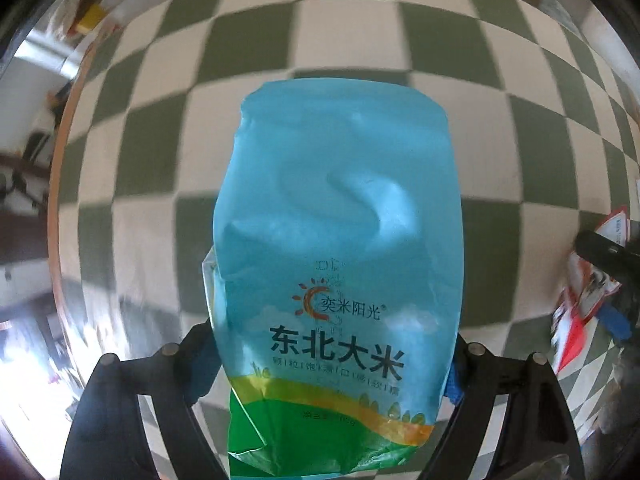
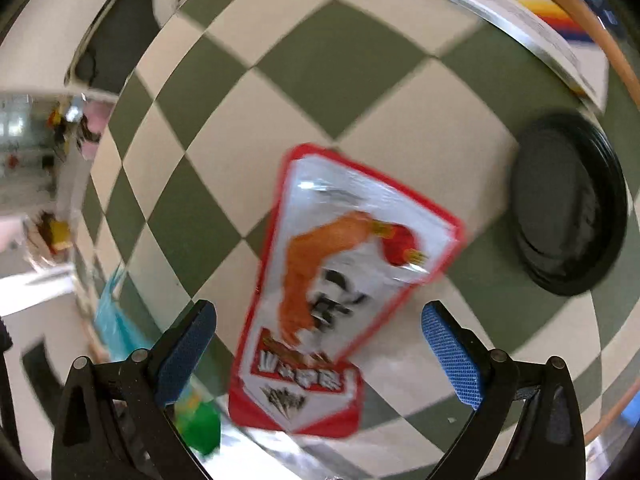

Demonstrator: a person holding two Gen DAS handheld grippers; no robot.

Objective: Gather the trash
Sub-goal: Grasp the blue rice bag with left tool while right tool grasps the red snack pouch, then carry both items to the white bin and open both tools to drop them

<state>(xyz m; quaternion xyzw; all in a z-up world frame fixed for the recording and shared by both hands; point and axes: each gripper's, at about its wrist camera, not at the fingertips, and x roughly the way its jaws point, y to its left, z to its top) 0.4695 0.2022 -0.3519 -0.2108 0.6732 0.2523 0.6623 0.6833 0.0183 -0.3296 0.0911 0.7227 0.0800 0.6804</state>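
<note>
Left gripper [image 1: 332,364]: jaws wide, one blue rice bag [image 1: 340,240] between the pads; whether the pads press it cannot be told. The bag stands out over the checkered tabletop [image 1: 160,120], whose rim curves close at the left; bare cloth lies ahead and to both sides. Right gripper [image 2: 320,344]: jaws spread open, gripping nothing. One red-bordered snack packet [image 2: 344,272] sits between and beyond the pads, blurred. One black round lid [image 2: 568,204] lies to its right, apart. One printed pack [image 2: 520,12] lies at the upper right rim.

Black lid [image 2: 568,204] on checkered tabletop [image 2: 328,64]
</note>
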